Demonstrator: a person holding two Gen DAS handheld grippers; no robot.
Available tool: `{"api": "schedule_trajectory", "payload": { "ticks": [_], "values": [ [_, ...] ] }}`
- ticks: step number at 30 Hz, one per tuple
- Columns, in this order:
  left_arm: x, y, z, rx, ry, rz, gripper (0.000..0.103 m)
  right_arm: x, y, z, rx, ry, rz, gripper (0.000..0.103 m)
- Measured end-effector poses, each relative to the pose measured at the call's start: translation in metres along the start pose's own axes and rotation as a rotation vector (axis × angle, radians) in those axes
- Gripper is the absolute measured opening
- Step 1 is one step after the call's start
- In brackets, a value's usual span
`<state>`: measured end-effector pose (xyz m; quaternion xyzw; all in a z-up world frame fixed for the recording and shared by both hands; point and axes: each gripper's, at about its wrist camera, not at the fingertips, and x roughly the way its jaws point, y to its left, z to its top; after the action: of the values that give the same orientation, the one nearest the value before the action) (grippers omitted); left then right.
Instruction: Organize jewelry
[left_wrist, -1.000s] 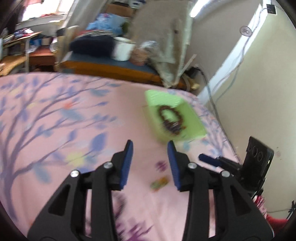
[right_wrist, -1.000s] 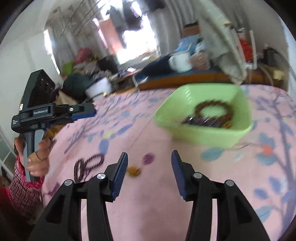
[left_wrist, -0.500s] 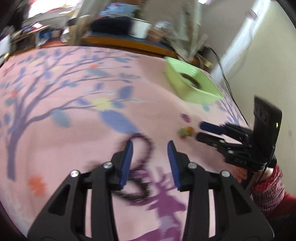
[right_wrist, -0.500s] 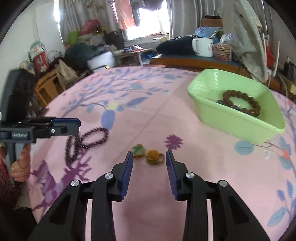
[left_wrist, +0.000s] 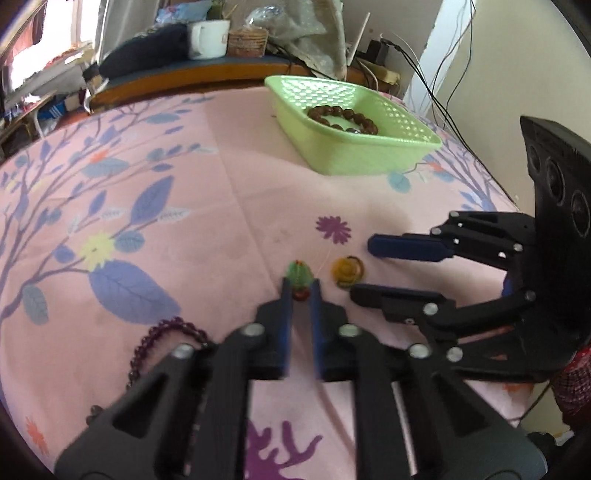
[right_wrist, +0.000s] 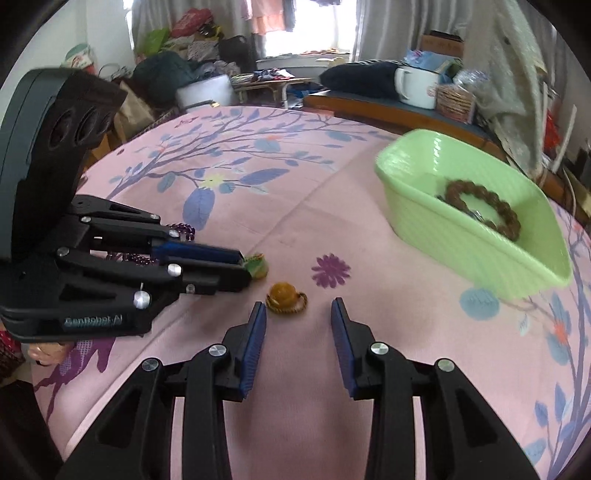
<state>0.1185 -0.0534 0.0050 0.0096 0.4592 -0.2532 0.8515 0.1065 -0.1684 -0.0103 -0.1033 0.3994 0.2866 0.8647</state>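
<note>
1. Right wrist view: pale lettering on the side of the left gripper (right_wrist: 243, 266) reads roughly "GenRobot AI", though blur softens it.
2. A white mug (right_wrist: 415, 88) at the back bears a small red mark too small to read.
3. The left gripper's jaws are closed on a green charm (left_wrist: 300, 275), pinched at the very tips and resting on the pink tablecloth (left_wrist: 221, 206); its lower part is hidden between the pads.
4. The right gripper (right_wrist: 298, 308) stands apart, gripping nothing. An amber charm (right_wrist: 284, 293) lies on the cloth just ahead of its tips, near the left-hand finger.
5. A purple bead bracelet (left_wrist: 173, 328) is mostly covered by the left gripper's frame.
6. A brown bead bracelet (left_wrist: 343, 118) lies in the green tray (left_wrist: 369, 155), whose wall hides part of it.
</note>
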Motion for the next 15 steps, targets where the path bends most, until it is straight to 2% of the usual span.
{"api": "schedule_trajectory", "payload": {
  "ticks": [2,4,8,15],
  "values": [
    [-0.005,0.006,-0.001,-0.021,-0.006,0.004,0.004,0.004,0.006,0.004,-0.045,0.006,0.004,0.007],
    [-0.008,0.009,-0.005,-0.025,-0.008,0.019,0.002,0.006,0.009,0.005,-0.064,0.006,0.027,0.0],
    [-0.013,0.013,-0.014,-0.04,0.001,0.032,0.002,0.002,0.011,0.004,-0.074,-0.001,0.069,0.0],
    [-0.018,0.001,-0.002,-0.018,0.0,0.082,0.002,-0.027,-0.01,-0.009,0.023,-0.083,0.064,0.0]
  ]
}}
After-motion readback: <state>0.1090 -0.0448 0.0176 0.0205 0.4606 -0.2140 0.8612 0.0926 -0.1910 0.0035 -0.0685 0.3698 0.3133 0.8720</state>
